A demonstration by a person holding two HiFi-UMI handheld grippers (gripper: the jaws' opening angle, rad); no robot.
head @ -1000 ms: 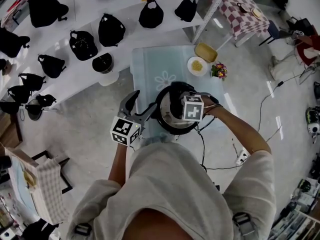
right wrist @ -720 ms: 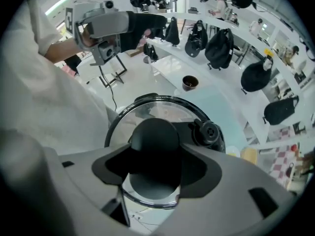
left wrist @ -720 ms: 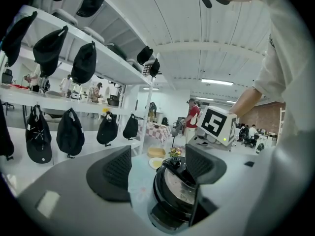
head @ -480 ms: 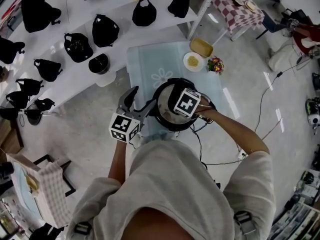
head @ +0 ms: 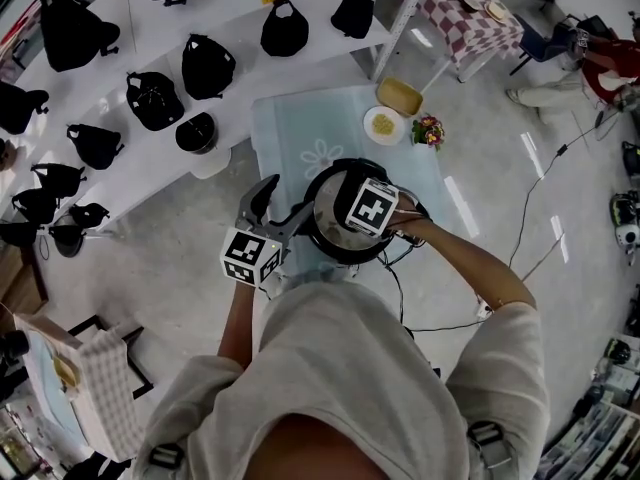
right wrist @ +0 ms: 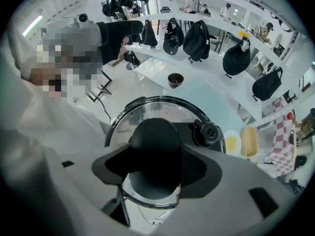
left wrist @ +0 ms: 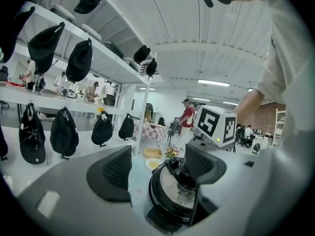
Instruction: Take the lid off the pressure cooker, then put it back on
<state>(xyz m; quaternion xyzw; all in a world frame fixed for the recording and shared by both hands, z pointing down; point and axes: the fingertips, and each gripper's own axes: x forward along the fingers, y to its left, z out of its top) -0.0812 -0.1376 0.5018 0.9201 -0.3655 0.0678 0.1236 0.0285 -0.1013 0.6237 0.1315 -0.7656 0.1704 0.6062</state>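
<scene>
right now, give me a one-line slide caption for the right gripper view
Right gripper clamped on the black oval knob of the shiny steel pressure-cooker lid, seen from above.

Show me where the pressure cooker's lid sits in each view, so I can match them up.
Head view: lid at centre, partly hidden by the right tongs.
Left gripper view: lid low, near centre, beyond the open left tongs.
Right gripper view: lid at centre, its black knob clamped in the right tongs.
Shared landmark: plate of yellow food, beyond the lid.
</scene>
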